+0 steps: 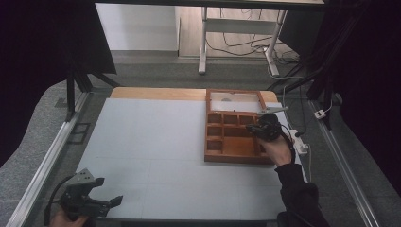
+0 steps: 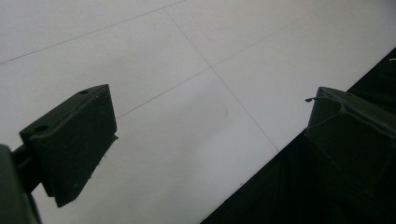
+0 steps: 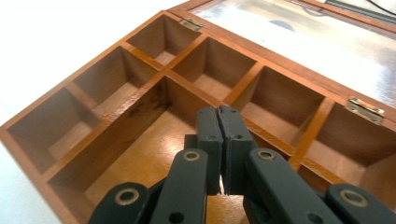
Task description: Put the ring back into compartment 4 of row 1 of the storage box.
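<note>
The wooden box (image 1: 235,142) lies open at the right side of the bench (image 1: 156,142), its glass lid (image 1: 235,100) folded back flat on the far side. Thin walls split the box into a row of small cells along the hinge side, more cells down one side, and one large cell nearest the person. In the right gripper view every cell looks empty, and two brass hinges (image 3: 365,108) join lid to box.

The right gripper (image 3: 218,149) hangs over the large cell, jaws pressed together with nothing between them; in the high view it sits above the box's right part (image 1: 263,129). The left gripper (image 1: 101,191) waits near the front left corner of the bench, well apart from the box, jaws spread wide and empty over the bare surface.

My reading is that the work concerns the box itself, most likely its lid, since no loose thing lies nearby to put in. The step in hand looks like a pause over the open box. If closing comes next, the right gripper must travel past the dividers to the lid's far edge, get the jaws on the frame and swing it over on its hinges, taking care not to catch a divider on the way.
</note>
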A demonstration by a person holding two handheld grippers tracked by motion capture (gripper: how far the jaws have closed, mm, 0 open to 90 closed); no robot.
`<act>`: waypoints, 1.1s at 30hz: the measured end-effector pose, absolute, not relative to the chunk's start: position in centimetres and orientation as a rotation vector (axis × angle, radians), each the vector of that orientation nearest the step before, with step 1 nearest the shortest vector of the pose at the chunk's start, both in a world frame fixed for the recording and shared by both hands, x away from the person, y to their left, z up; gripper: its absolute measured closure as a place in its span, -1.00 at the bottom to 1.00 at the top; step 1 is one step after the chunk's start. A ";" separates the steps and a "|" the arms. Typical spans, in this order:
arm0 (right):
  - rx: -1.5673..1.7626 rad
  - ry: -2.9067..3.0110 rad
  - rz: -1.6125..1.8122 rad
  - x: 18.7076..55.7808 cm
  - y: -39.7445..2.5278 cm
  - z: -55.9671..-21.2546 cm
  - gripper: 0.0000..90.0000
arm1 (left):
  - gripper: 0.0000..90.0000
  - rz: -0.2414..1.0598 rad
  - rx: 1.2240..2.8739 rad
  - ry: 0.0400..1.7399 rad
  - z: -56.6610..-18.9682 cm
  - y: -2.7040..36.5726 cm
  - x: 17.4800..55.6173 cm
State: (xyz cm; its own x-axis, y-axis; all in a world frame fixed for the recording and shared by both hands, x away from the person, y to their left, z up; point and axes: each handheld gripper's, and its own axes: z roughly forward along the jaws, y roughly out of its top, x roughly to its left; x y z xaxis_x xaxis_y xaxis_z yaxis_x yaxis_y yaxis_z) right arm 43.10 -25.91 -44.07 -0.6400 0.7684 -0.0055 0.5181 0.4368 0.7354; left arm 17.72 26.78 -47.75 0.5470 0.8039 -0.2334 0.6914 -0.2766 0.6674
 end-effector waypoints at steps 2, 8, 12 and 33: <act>1.103 2.350 1.028 43.2 -26.0 -44.1 0.95 | -0.97 0.192 2.036 1.204 -47.8 26.8 17.7; 1.127 2.324 1.012 44.0 -26.8 -44.2 0.95 | -0.97 0.191 2.035 1.207 -47.8 26.8 17.8; 1.142 2.302 1.003 44.5 -27.3 -44.2 0.95 | -0.97 0.189 2.034 1.211 -47.8 26.8 17.8; 1.222 2.225 0.943 46.9 -29.7 -44.6 0.95 | -0.96 0.184 2.037 1.216 -47.8 26.8 17.8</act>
